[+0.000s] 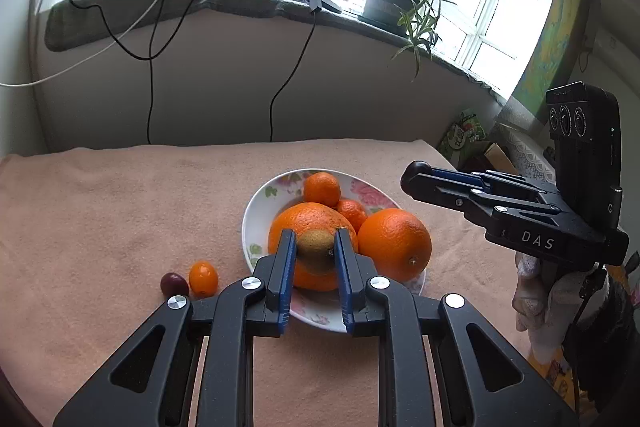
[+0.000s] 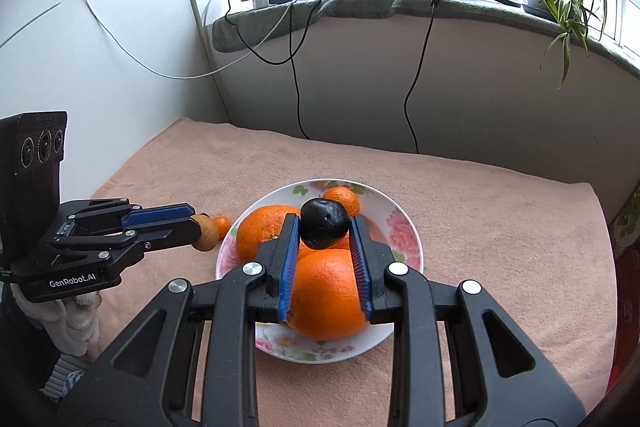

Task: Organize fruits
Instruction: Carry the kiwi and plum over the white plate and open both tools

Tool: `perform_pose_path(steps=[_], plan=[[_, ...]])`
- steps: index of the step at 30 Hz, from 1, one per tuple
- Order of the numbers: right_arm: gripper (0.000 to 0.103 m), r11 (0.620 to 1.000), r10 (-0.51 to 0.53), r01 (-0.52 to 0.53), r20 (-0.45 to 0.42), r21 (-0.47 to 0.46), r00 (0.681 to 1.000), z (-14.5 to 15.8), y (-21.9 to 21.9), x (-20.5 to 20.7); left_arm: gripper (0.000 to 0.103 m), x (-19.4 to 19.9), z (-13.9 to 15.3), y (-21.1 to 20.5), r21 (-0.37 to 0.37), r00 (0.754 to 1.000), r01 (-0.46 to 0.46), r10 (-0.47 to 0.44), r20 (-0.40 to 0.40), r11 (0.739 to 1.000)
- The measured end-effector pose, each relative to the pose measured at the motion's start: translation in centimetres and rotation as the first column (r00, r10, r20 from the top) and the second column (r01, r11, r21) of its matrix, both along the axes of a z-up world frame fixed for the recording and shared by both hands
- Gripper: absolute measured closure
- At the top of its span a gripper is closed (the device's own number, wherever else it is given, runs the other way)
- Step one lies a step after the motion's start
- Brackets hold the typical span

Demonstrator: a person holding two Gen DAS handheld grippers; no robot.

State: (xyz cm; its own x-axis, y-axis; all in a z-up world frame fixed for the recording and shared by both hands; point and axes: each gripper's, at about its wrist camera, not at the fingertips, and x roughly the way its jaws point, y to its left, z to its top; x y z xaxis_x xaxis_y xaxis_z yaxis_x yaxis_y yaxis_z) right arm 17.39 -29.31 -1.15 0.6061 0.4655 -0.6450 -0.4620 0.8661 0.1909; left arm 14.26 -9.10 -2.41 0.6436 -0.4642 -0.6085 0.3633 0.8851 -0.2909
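Observation:
A flowered white plate (image 1: 256, 203) (image 2: 404, 227) sits on a pink towel and holds two big oranges (image 1: 394, 243) (image 2: 326, 291) and two small mandarins (image 1: 322, 189) (image 2: 342, 199). My left gripper (image 1: 315, 243) (image 2: 196, 223) is shut on a brown kiwi (image 1: 316, 253) (image 2: 208, 233), held above the plate's left side. My right gripper (image 2: 325, 227) (image 1: 420, 179) is shut on a dark plum (image 2: 324, 221) over the plate's middle. On the towel left of the plate lie a kumquat (image 1: 204, 279) (image 2: 222, 223) and a dark red grape (image 1: 174, 283).
The pink towel (image 1: 120, 211) covers the whole surface up to a low wall. Black and white cables (image 1: 150, 99) hang from the sill above it. A potted plant (image 1: 400, 3) stands on the sill at right. A gloved hand (image 1: 532, 295) holds the right gripper.

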Motion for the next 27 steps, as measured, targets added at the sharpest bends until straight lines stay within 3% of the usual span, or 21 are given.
perform_pose_path(steps=[17, 27], plan=[[0.076, 0.999, -0.038, 0.039, -0.082, 0.011, 0.996, -2.4, -1.7, 4.8, 0.085, 5.9, -0.5, -1.6, 0.009, 1.000, 0.009, -0.008, -0.023, 1.000], [0.076, 0.999, -0.030, 0.033, -0.118, 0.017, 0.993, -3.4, -1.6, 6.0, 0.085, 6.8, -0.8, -2.2, 0.035, 1.000, 0.012, -0.011, -0.027, 0.999]])
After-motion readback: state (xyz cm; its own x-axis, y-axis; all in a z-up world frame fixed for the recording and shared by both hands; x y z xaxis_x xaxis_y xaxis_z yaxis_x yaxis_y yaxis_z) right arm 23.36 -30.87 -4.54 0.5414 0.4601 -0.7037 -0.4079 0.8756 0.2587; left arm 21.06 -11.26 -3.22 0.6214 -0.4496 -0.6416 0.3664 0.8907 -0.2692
